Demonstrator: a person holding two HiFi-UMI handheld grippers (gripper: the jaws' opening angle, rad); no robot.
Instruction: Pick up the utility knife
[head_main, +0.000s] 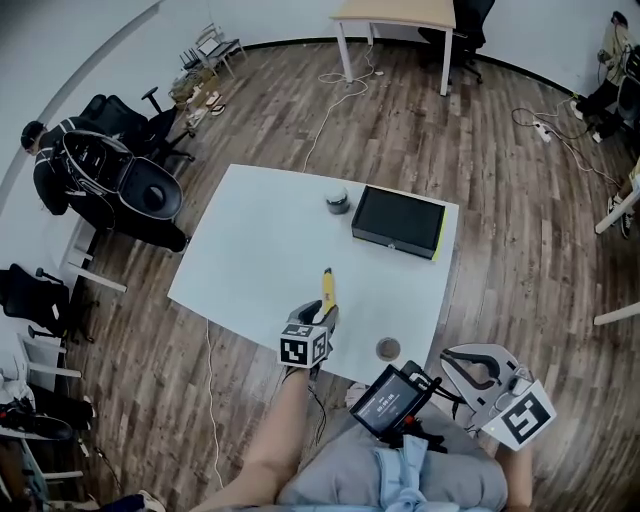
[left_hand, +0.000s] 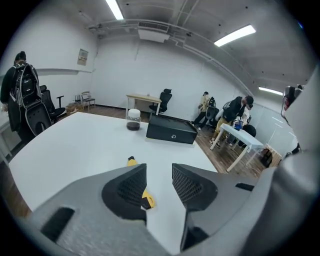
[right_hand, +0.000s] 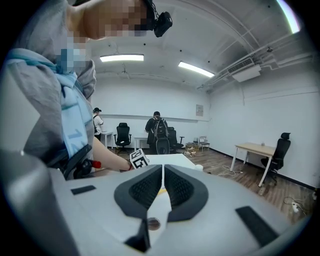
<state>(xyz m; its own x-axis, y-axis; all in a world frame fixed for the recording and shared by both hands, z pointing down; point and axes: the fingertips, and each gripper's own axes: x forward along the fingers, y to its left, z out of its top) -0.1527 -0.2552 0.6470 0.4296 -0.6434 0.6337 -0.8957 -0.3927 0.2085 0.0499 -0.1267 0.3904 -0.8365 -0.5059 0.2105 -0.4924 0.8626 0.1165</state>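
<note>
The yellow utility knife (head_main: 327, 284) lies flat on the white table (head_main: 250, 240), near its front edge. My left gripper (head_main: 324, 312) is low over the knife's near end. In the left gripper view the jaws of the left gripper (left_hand: 159, 177) stand open. The knife (left_hand: 132, 161) runs away from them, its middle hidden behind the left jaw. The pads do not press on it. My right gripper (head_main: 455, 358) hangs off the table's front right corner, beside my waist. The right gripper (right_hand: 163, 175) is shut, with nothing between its pads.
A black box (head_main: 398, 221) and a small glass jar (head_main: 338, 201) stand at the table's far side. A small round lid (head_main: 388, 349) sits near the front right edge. A screen device (head_main: 392, 400) hangs at my waist. Office chairs and a person (head_main: 45, 160) are to the left.
</note>
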